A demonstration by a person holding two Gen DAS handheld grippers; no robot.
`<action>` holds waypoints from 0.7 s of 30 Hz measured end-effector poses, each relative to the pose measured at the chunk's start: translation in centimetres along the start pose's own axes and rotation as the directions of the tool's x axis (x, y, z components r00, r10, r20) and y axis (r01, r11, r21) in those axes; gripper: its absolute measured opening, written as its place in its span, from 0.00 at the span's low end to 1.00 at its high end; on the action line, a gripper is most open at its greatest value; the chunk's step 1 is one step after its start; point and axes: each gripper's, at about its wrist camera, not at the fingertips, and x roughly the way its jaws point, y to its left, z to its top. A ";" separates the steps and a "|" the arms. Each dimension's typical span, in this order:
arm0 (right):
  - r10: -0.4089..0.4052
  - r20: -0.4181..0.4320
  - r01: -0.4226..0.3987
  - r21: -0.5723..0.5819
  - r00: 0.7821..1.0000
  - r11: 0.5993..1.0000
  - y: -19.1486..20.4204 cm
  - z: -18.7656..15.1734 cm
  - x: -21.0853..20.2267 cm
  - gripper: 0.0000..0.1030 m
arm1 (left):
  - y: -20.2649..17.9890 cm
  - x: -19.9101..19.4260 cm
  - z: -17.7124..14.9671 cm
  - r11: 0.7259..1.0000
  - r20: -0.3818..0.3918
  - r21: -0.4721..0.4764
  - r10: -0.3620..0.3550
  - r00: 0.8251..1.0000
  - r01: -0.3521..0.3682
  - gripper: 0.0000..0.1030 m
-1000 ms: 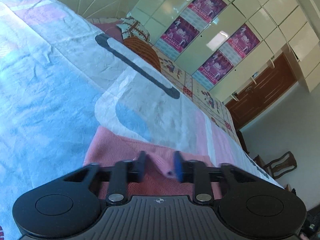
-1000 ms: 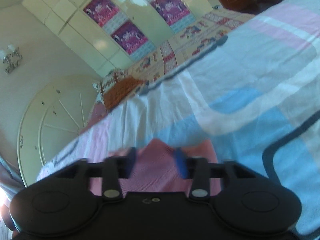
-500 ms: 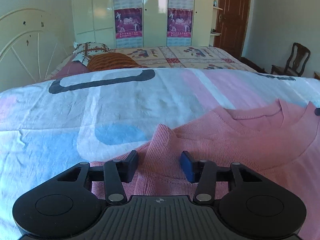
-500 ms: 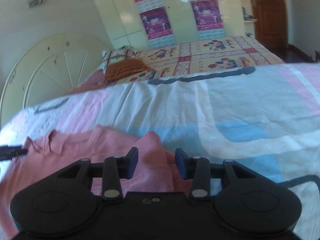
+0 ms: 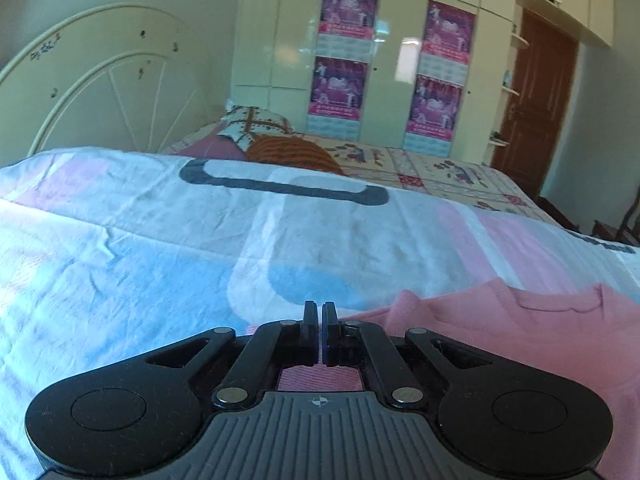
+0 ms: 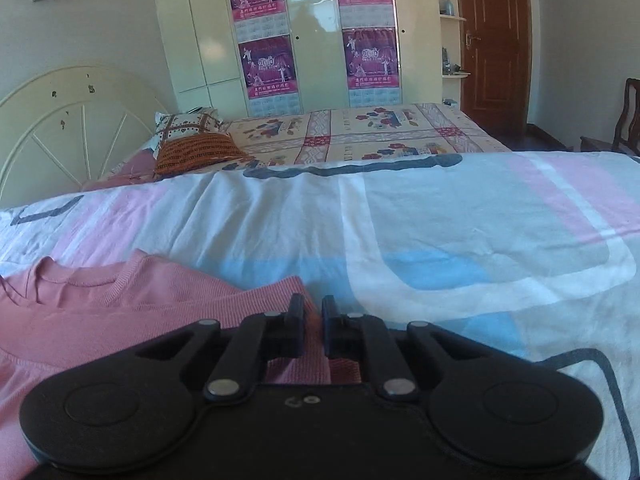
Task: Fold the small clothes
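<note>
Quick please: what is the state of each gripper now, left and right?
Left gripper: closed, pinching the edge of the pink top.
Right gripper: jaws closing, pink fabric between them at the top's other edge.

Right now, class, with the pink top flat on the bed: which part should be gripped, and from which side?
Grip the pink top by its two shoulder corners, coming low from the near side, one gripper either side of the neckline. It lies flat, so the corners stick out clear. The right gripper is closing on one, fabric between its jaws.
</note>
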 end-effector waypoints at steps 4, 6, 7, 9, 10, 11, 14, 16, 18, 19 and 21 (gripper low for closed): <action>0.013 0.046 -0.013 0.003 0.999 1.000 0.1 0.3 -1.2 0.51 | -2.0 -1.0 0.2 0.994 0.062 0.093 -0.060 0.996 0.054 0.83; 0.045 0.028 -0.045 0.010 0.999 0.999 0.0 0.5 -1.2 0.35 | -2.6 -0.8 0.4 0.988 0.037 0.127 -0.090 0.995 0.085 0.79; 0.057 0.010 -0.057 0.009 0.998 0.998 0.0 0.5 -1.1 0.26 | -3.0 -0.6 0.5 0.984 0.020 0.152 -0.096 0.995 0.092 0.72; 0.058 -0.018 -0.058 -0.013 0.998 0.998 0.4 0.3 -0.7 0.28 | -3.7 0.6 0.5 0.976 -0.047 0.203 -0.073 0.996 0.081 0.61; 0.054 -0.027 -0.055 -0.017 0.998 0.998 0.5 0.3 -0.5 0.29 | -4.1 1.1 0.5 0.973 -0.074 0.222 -0.054 0.996 0.069 0.51; 0.056 -0.033 -0.057 -0.014 0.998 0.998 0.6 0.3 -0.3 0.31 | -4.2 1.5 0.4 0.970 -0.094 0.226 -0.067 0.993 0.087 0.41; 0.046 -0.042 -0.048 -0.037 0.998 0.998 0.9 0.2 -0.2 0.27 | -5.2 0.7 0.0 0.954 -0.073 0.273 -0.110 0.991 0.126 0.03; 0.050 -0.049 -0.054 -0.078 0.998 0.996 1.3 0.2 -0.2 0.08 | -4.8 -1.2 -0.2 0.962 0.044 0.231 -0.157 0.987 0.143 0.02; 0.065 0.025 -0.062 -0.100 0.998 0.993 1.4 0.2 -1.5 0.07 | -3.6 -2.0 -0.1 0.987 0.083 0.139 -0.094 0.992 0.082 0.02; 0.067 0.067 -0.061 -0.088 0.996 0.994 1.2 0.2 -2.1 0.07 | -2.6 -1.5 -0.1 0.996 0.067 0.069 -0.052 0.996 0.048 0.02; 0.055 0.074 -0.049 -0.081 0.996 0.996 0.9 0.1 -1.7 0.07 | -1.5 0.1 -0.6 0.999 0.002 -0.015 -0.028 1.000 0.029 0.03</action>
